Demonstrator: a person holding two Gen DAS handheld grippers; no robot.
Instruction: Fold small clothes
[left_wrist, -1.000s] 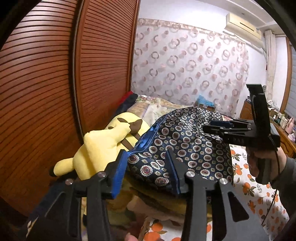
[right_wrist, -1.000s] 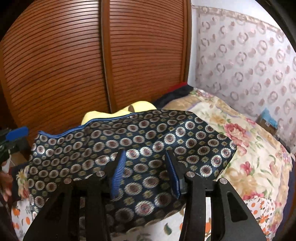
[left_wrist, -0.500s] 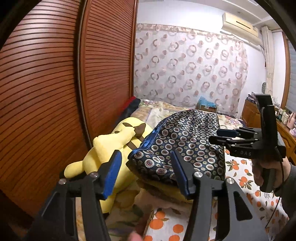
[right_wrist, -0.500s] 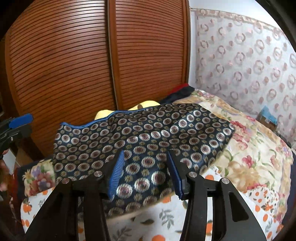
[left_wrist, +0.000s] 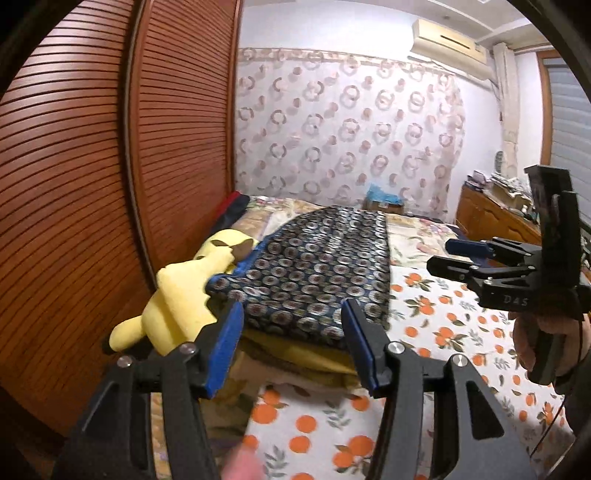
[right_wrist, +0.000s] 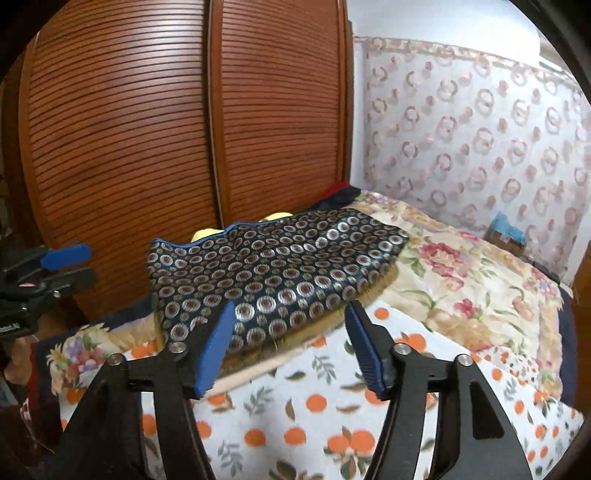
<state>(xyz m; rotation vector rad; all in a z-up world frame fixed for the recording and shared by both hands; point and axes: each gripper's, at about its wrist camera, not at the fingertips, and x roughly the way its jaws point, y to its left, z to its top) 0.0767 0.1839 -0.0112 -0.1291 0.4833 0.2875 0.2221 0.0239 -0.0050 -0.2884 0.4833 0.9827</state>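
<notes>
We've let go w/ both: left gripper (left_wrist: 291, 341) empty, right gripper (right_wrist: 286, 341) widening, backed off folded navy medallion-print garment (right_wrist: 273, 266), fold looks done

Doors (right_wrist: 184, 147): brown slatted wood, two panels, along the bed's far side.
Curtain (left_wrist: 347, 136): sheer white with pink ring print, behind the bed's head end.
Air conditioner (left_wrist: 448, 44): white, high on the wall above the curtain.
Plush toy (left_wrist: 181, 299): yellow, lies on the bed next to the doors.
Bedsheet (right_wrist: 295, 406): white with orange fruit and leaves.
Quilt (right_wrist: 461, 280): cream with pink flowers, nearer the curtain.
Dresser (left_wrist: 491, 218): brown wood, cluttered top, at right.
</notes>
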